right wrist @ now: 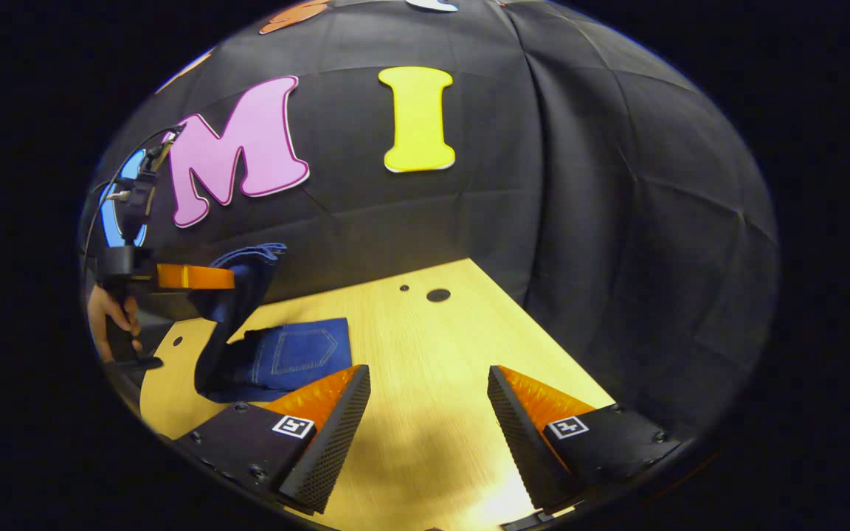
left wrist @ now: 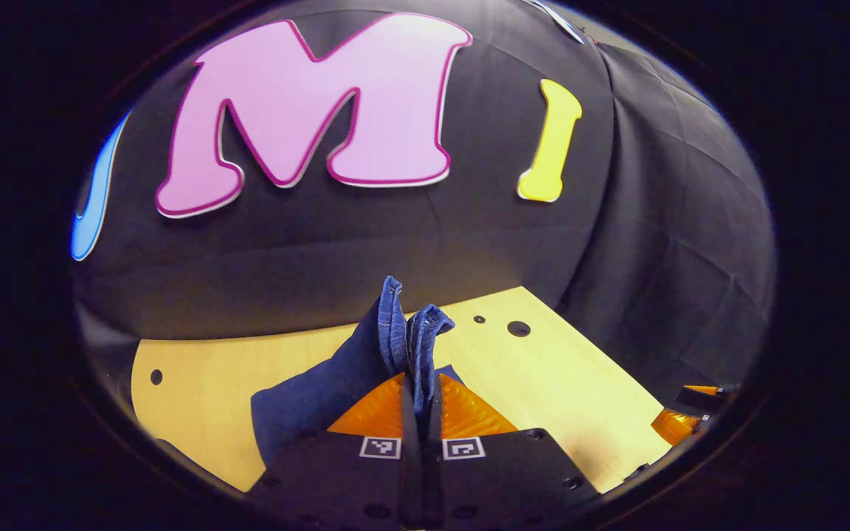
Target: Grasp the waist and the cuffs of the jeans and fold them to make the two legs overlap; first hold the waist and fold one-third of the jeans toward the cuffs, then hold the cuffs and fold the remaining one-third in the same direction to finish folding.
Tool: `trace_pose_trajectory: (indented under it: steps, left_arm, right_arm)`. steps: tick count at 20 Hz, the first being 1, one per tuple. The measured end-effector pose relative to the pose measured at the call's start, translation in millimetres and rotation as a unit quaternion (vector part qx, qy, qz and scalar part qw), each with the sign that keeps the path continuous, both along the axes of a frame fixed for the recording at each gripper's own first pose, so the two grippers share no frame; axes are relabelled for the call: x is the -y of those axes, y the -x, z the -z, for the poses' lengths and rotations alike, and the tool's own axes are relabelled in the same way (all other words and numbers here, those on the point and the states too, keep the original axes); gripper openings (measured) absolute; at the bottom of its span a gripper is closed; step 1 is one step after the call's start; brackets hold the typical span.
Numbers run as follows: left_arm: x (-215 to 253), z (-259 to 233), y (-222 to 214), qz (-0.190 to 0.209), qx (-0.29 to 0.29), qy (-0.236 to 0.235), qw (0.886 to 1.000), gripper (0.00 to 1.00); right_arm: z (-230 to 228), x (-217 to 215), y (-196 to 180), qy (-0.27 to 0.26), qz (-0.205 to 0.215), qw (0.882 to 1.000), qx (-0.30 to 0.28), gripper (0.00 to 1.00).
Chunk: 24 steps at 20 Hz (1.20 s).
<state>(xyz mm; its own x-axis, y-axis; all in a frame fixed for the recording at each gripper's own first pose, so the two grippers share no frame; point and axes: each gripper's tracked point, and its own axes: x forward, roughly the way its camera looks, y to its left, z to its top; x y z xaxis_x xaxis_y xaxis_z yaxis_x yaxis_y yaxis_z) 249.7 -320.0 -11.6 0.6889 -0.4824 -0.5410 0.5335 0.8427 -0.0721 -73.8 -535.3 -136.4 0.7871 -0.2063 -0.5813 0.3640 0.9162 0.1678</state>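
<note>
My left gripper (left wrist: 419,402) is pinched tight on a bunched fold of the jeans (left wrist: 336,383), both fingers pressing the denim, which sticks up past the fingertips toward twelve o'clock and trails down to the wooden table (left wrist: 558,383) at about eight o'clock. In the right gripper view I see that same left gripper (right wrist: 200,277) off at nine o'clock, raised above the table (right wrist: 425,346), a hand (right wrist: 111,317) holding its grip; the jeans (right wrist: 296,358) hang from it, with the rest lying flat, a back pocket facing up, near my lower left finger. My right gripper (right wrist: 429,402) is spread wide with nothing between its fingers, over bare wood.
</note>
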Motion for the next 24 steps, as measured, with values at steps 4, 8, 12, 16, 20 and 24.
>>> trace_pose_trajectory:
  steps: [4,8,12,16,20,24]
  left_arm:
    - [33.0,66.4,8.3,0.022,-0.046,-0.042,0.998,0.11]
    - [43.9,79.3,27.0,0.028,-0.064,-0.024,0.997,0.34]
    - [29.6,43.6,39.5,0.026,-0.023,0.001,0.999,0.89]
    - [-17.7,-10.9,73.0,0.006,0.032,0.027,0.999,0.96]
    - [-99.0,-61.1,130.9,-0.021,0.102,-0.009,0.994,0.96]
    - [-173.3,-101.1,191.8,-0.080,0.140,0.007,0.987,0.96]
  right_arm:
    - [-0.8,-13.1,13.2,0.002,-0.019,1.000,-0.009,0.98]
    - [-14.5,-5.8,14.5,0.000,-0.015,1.000,0.006,0.98]
    - [-22.5,-5.0,24.2,-0.004,-0.015,1.000,0.011,0.99]
    - [-51.3,-16.2,29.7,0.004,-0.023,0.999,0.035,0.99]
    - [-85.3,-30.4,39.1,0.035,-0.031,0.997,0.065,0.98]
    - [-138.7,-59.0,52.4,0.063,-0.027,0.989,0.128,0.98]
